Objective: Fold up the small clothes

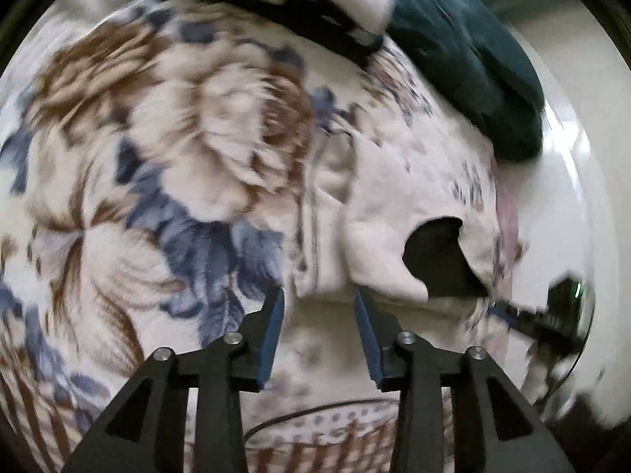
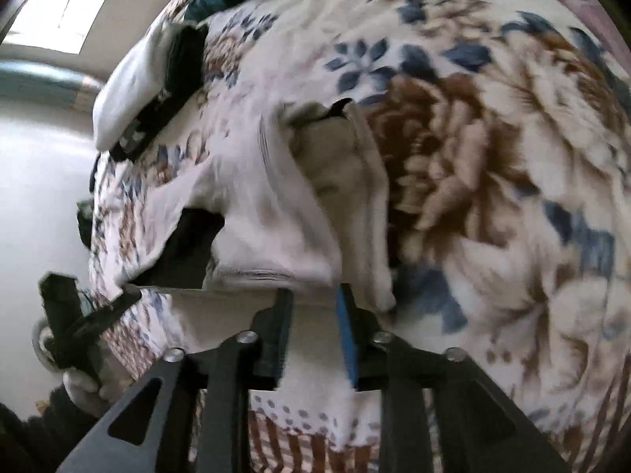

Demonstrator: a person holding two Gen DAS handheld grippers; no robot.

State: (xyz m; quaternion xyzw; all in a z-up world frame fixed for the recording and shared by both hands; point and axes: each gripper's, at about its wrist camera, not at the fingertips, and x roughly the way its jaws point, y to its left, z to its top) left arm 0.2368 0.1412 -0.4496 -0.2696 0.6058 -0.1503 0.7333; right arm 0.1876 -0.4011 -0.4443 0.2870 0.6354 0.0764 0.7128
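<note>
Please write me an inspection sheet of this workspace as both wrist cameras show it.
Surface: floral blanket, brown and blue flowers.
Job's things: pale garment lying rumpled on the blanket; both views blurred.
Clutter: dark teal cloth and a white-and-black item at the far edge.
Grippers: left gripper and right gripper each have garment fabric between the fingers, which stand apart; grip unclear.
Cables: thin dark cord on the blanket.
Surroundings: white floor, window.
</note>
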